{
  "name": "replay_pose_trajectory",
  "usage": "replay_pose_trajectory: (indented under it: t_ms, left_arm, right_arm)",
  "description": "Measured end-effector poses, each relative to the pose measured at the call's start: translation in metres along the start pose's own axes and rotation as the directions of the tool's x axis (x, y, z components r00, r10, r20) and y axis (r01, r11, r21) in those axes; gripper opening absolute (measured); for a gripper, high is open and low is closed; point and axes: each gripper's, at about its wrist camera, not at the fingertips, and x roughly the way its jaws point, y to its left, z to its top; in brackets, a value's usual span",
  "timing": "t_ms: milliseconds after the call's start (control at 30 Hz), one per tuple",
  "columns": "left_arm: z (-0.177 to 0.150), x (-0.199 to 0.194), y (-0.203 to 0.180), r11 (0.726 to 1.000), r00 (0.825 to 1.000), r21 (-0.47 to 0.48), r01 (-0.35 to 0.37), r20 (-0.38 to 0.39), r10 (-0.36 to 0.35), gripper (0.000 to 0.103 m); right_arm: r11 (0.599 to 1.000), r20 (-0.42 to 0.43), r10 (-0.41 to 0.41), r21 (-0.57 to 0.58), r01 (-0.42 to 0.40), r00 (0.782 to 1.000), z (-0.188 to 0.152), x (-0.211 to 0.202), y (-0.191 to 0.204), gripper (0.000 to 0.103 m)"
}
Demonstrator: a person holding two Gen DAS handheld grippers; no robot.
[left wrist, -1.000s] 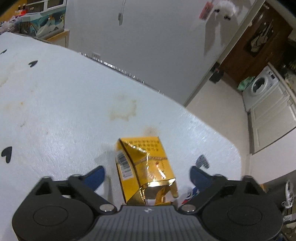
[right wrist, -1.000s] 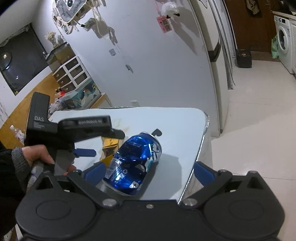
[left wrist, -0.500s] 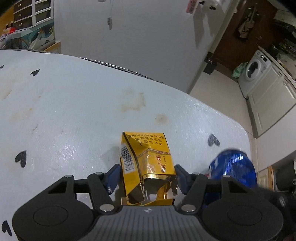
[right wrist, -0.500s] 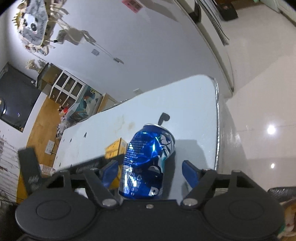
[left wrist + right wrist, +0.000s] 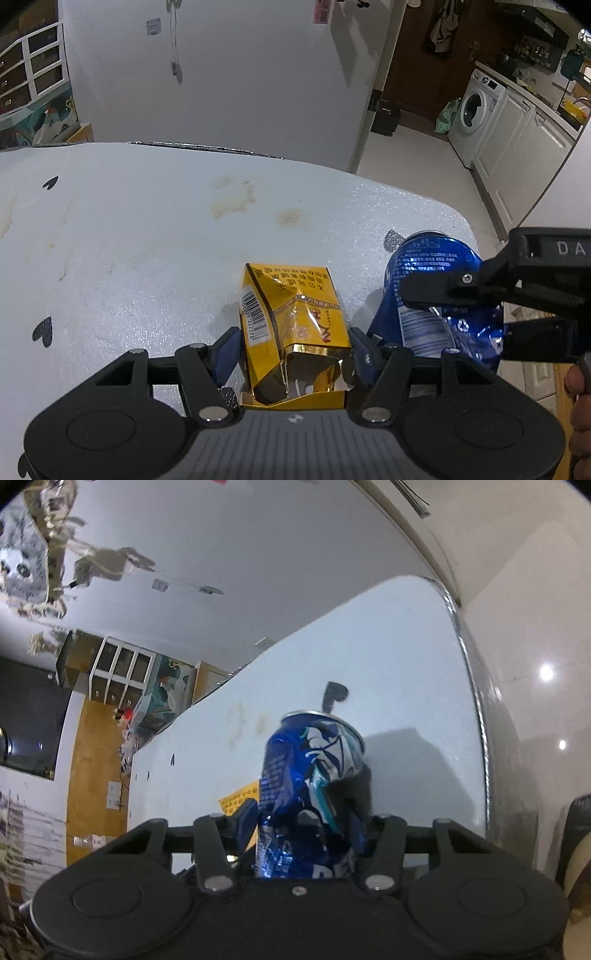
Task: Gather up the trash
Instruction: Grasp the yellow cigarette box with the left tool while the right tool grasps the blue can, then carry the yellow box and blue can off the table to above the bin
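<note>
A crumpled yellow packet lies on the white table. My left gripper is shut on it, blue pads pressing both sides. A dented blue can sits near the table's right edge, and my right gripper is shut on its lower part. The can also shows in the left wrist view, right of the packet, with the right gripper's black body over it. A corner of the yellow packet shows left of the can in the right wrist view.
The table has brown stains and small black heart marks. Its rounded right edge drops to a tiled floor. A white wall stands behind the table; a washing machine is at the far right.
Both grippers have closed: the left onto the yellow packet, the right onto the blue can. The right gripper has moved in closer beside the left one.
</note>
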Motion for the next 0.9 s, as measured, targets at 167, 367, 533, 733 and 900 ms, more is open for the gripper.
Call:
replay_pose_trajectory:
  t_ms: [167,367,533,733,900]
  left_arm:
    - [-0.006,-0.007,0.002,1.0,1.0,-0.019,0.013,0.003,-0.013,0.063]
    - [-0.02,-0.023,0.006,0.998,1.0,-0.065,0.018,0.0,-0.018,0.063]
    - [-0.028,-0.043,0.008,0.995,1.0,-0.101,0.015,0.005,-0.015,0.062]
    - [-0.033,-0.073,0.004,0.993,1.0,-0.119,0.01,0.027,-0.007,0.062]
    - [-0.038,-0.1,-0.004,0.993,0.999,-0.118,0.012,0.051,-0.006,0.062]
  right_arm:
    - [0.991,-0.005,-0.028,-0.134,0.027,1.0,-0.003,-0.006,0.012,0.032]
    - [0.964,-0.02,-0.054,-0.26,0.047,0.998,-0.015,-0.019,0.024,0.029]
    - [0.965,-0.005,-0.063,-0.256,0.059,0.998,-0.026,-0.034,0.022,0.029]
    - [0.94,0.04,-0.091,-0.326,0.099,0.995,-0.046,-0.058,0.03,0.029]
    - [0.911,0.074,-0.1,-0.393,0.121,0.992,-0.064,-0.082,0.039,0.029]
